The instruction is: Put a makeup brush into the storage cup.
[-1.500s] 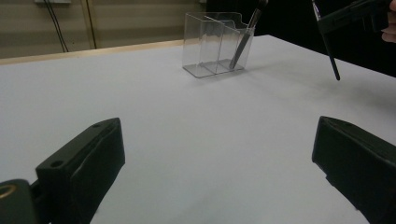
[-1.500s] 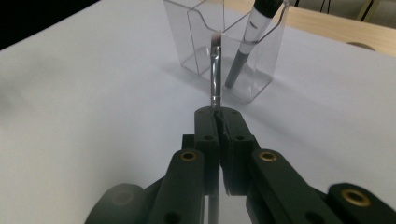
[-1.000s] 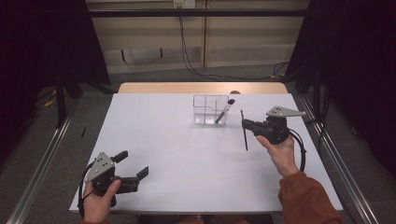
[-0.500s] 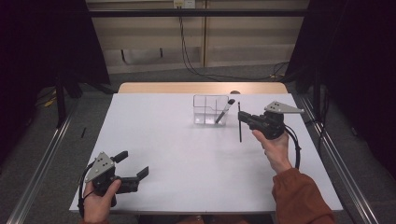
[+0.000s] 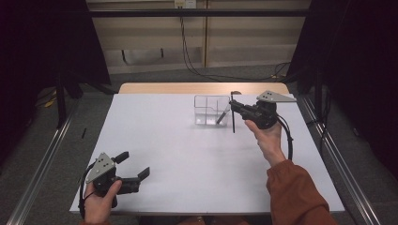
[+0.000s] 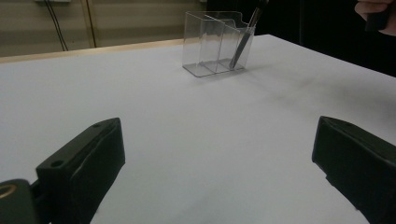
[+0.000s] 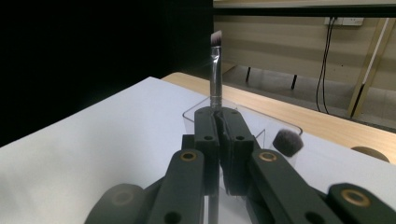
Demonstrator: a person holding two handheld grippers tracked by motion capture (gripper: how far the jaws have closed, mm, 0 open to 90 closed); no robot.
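Observation:
A clear plastic organiser box [image 5: 206,108] stands at the table's far middle, with a dark brush [image 5: 222,116] leaning in its right compartment. My right gripper [image 5: 233,106] is just right of the box, shut on a thin brush [image 5: 233,123] that hangs upright above the table. In the right gripper view that brush [image 7: 215,77] rises between the shut jaws of the right gripper [image 7: 219,116], its angled bristles on top. A fluffy brush head [image 7: 286,142] sits in the box [image 7: 275,128] behind. My left gripper [image 5: 133,168] rests open at the near left, and the left gripper [image 6: 217,158] holds nothing.
The white table top [image 5: 178,150] stretches between the two grippers. Its wooden far edge [image 5: 164,88] lies behind the box. From the left gripper view the box [image 6: 210,44] stands far ahead, with the other hand [image 6: 376,11] at the top right.
My right gripper has carried the thin brush left and farther away, up beside the box's right end. The left gripper has stayed put.

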